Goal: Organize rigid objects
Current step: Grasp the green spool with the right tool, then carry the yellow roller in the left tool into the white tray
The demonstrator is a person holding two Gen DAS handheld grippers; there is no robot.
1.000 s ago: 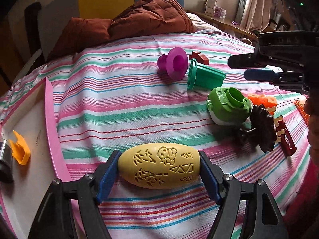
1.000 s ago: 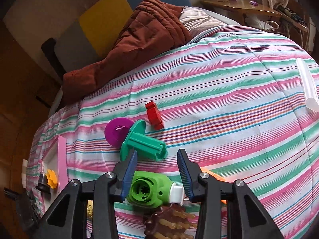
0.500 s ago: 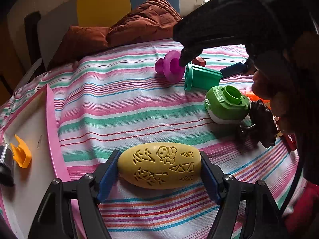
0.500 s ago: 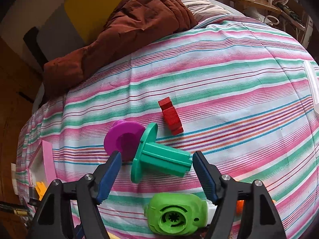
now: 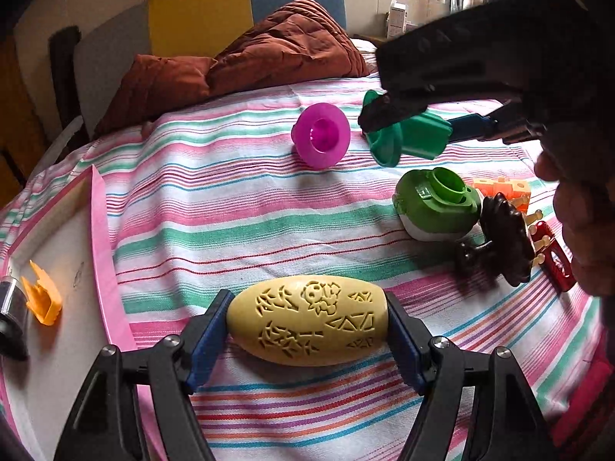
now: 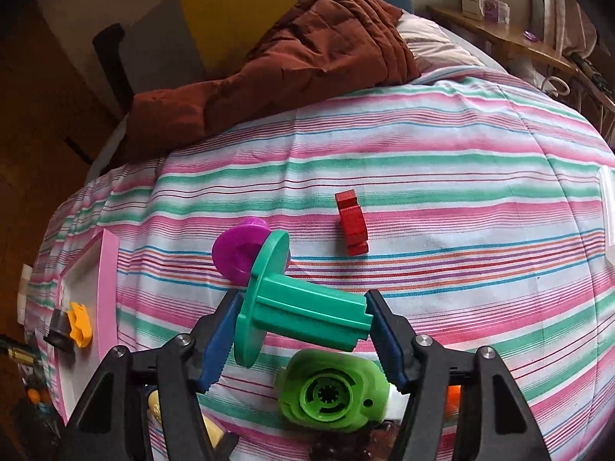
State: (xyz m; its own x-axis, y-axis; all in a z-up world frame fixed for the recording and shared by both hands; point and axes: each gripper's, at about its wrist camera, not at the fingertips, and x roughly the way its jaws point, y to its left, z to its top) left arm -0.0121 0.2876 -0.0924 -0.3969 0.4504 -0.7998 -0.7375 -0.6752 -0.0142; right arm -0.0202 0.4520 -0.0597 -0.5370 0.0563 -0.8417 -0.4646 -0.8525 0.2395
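My left gripper [image 5: 307, 305] is shut on a yellow carved oval piece [image 5: 307, 326], holding it end to end low over the striped bedspread [image 5: 230, 211]. A teal flanged cylinder [image 6: 303, 307] lies between the fingers of my right gripper [image 6: 303, 301]. Its jaws are closing, and the blue pads meet the flange on one side and the butt end on the other. From the left wrist view, that teal cylinder [image 5: 407, 140] shows under the right gripper [image 5: 423, 123]. A magenta funnel [image 6: 240, 253] touches the flange.
A pink-framed tray [image 5: 102, 253] at the left holds an orange piece [image 5: 40, 299]. A green-and-white piece [image 5: 438, 203], a brown spiky piece [image 5: 499, 238] and orange and red pieces crowd the right. A red block [image 6: 351, 223] lies farther back. A brown quilt [image 5: 269, 61] is behind.
My right gripper left the green-and-white piece, opened wide, moved back over the teal cylinder and narrowed onto its ends. The left gripper kept still with the yellow piece.
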